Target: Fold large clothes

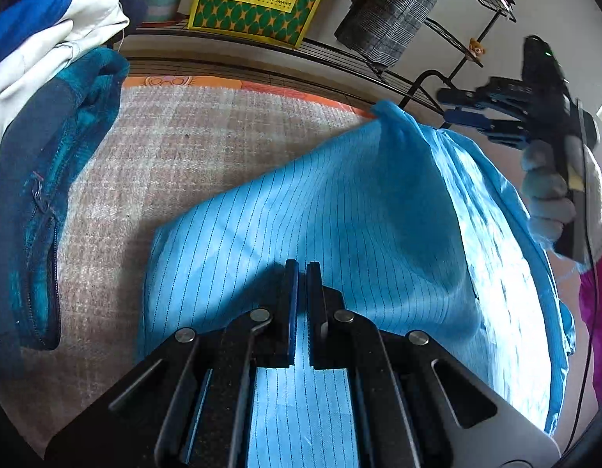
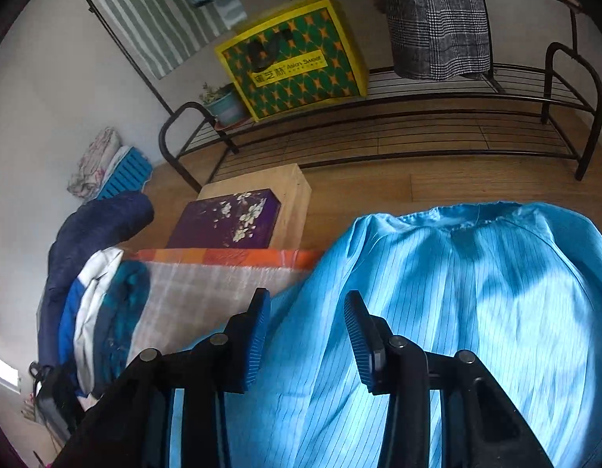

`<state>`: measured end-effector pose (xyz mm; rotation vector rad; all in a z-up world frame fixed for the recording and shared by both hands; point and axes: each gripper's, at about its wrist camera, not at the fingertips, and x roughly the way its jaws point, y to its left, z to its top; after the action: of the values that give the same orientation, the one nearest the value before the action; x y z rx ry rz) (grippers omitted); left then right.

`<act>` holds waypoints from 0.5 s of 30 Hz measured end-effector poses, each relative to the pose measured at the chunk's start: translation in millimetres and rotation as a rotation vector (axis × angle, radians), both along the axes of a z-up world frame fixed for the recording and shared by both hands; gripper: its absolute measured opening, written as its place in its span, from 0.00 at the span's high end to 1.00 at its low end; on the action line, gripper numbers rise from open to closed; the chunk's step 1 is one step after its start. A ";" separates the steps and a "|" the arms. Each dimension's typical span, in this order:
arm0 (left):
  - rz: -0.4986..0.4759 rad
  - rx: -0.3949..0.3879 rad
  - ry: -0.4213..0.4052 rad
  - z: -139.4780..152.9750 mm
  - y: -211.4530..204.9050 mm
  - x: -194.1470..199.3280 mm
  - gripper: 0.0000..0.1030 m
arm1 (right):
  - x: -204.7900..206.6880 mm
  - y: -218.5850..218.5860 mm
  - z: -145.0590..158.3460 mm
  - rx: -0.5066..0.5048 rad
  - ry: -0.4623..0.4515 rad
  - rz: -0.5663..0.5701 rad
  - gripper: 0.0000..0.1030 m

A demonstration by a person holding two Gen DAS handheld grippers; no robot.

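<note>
Your left gripper [image 1: 302,269] has its two black fingers drawn together with only a thin slit between the blue pads, and nothing sits between them; it hangs above the light blue pinstriped garment [image 1: 340,210]. That garment lies spread across the pale checked woven blanket [image 1: 192,148], filling the left wrist view from about 3 o'clock round to 6 o'clock, with one corner pulled up into a peak near 1 o'clock.

Your right gripper [image 2: 308,308] stands with its jaws apart and empty, the blue ribbed pads [image 2: 258,331] clear of the cloth below. From the right wrist view the same garment [image 2: 476,292] fills the lower right, its gathered edge at about 1 o'clock lying at the far edge of the blanket, towards the wooden floor [image 2: 418,179]. In the left wrist view you see that gripper [image 1: 463,107] at 2 o'clock, held in your gloved hand [image 1: 546,191], just beside the raised corner but not touching it.

A pile of dark blue, teal and white clothes [image 1: 39,124] sits at 9 o'clock on the blanket. Beyond, a yellow-and-green patterned bag [image 1: 258,0] stands on a black metal rack [image 2: 379,132].
</note>
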<state>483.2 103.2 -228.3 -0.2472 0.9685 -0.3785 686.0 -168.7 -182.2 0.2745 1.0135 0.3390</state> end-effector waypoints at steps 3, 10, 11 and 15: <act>0.000 -0.022 -0.016 -2.0 1.9 -0.5 1.00 | 23.5 -1.7 -19.0 0.023 0.024 -0.024 0.59; 0.000 -0.094 -0.006 -4.3 13.4 -0.5 1.00 | 36.7 7.0 -37.6 0.048 0.033 0.024 0.84; -0.001 -0.089 -0.010 -3.5 12.3 -0.9 1.00 | 35.5 10.9 -34.7 0.011 0.016 0.037 0.88; -0.001 -0.070 -0.021 -2.5 10.2 -3.3 1.00 | 25.4 12.2 -17.6 -0.067 -0.049 0.038 1.00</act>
<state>479.9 113.4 -230.8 -0.3054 0.9358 -0.4158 711.4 -156.5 -199.8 0.1852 0.9805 0.3441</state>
